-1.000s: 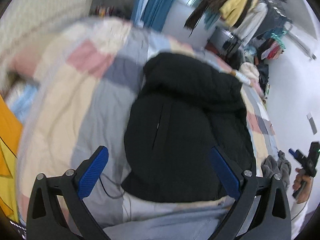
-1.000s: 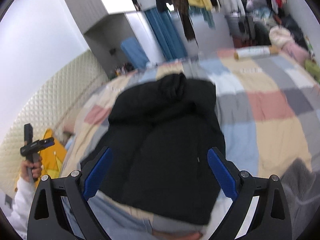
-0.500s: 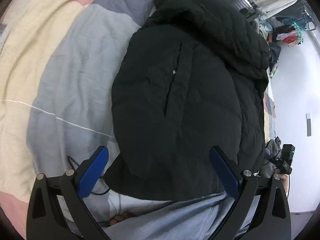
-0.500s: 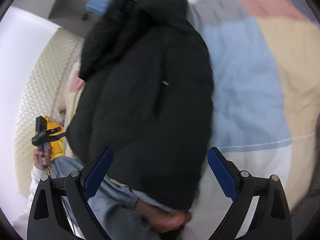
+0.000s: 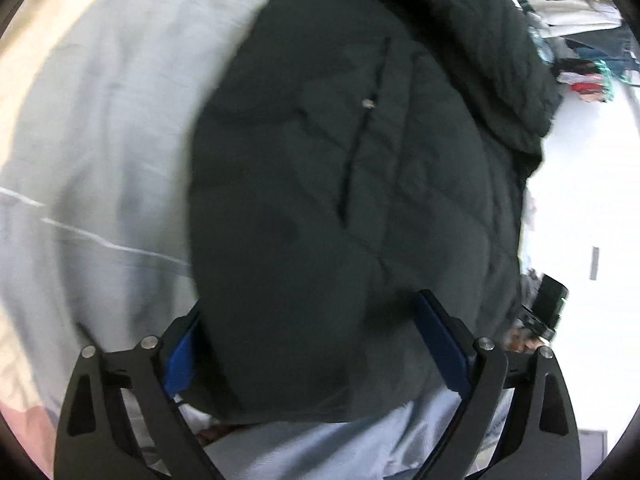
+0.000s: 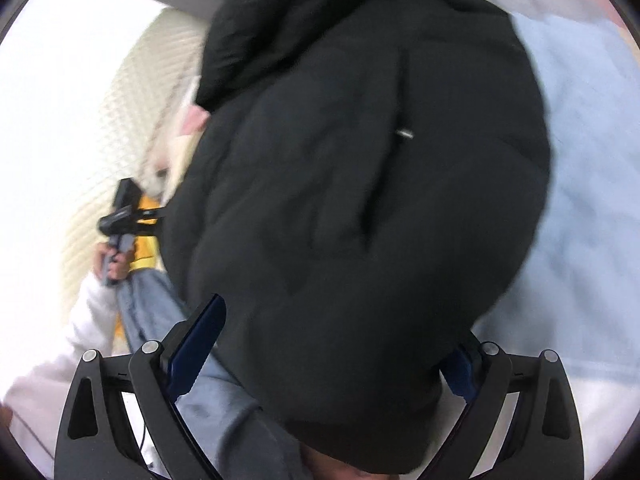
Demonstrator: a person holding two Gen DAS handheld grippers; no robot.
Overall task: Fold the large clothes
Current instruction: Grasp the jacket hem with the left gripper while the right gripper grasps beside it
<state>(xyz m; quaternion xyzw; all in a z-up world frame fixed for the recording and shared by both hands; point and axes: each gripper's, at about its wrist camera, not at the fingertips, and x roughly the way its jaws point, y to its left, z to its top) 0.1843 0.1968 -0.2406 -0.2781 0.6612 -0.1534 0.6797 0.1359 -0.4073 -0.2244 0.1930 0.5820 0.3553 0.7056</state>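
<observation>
Pale blue-grey bedding (image 5: 100, 152) fills the background of both wrist views, with a cream quilted headboard (image 6: 120, 128) seen at the left of the right wrist view and a rack of hanging clothes (image 5: 576, 12) glimpsed at the upper right of the left wrist view. A black padded jacket (image 5: 340, 200) is laid on the bed, its hood end away from the cameras and its hem end nearest them; a zip line with a small metal pull (image 5: 368, 103) is seen running down its front. The left gripper (image 5: 312, 344) is held wide apart and its jaws have just been closing slightly; the near edge of the jacket lies between them, the left blue pad (image 5: 180, 360) being partly hidden behind the jacket's side and the right pad sitting over the dark cloth, but no squeeze on the fabric can be made out. The right gripper (image 6: 332, 356) is likewise spread wide, the jacket's hem bulging between its fingers; its left pad (image 6: 196, 352) stands clear over light blue denim (image 6: 152, 312), while its right pad is mostly covered by the jacket's edge. Whether either pad touches the cloth cannot be told through the blur. In each view the other gripper is seen at the frame's side, held in a hand (image 6: 110, 260) with a white sleeve (image 6: 60, 360).
</observation>
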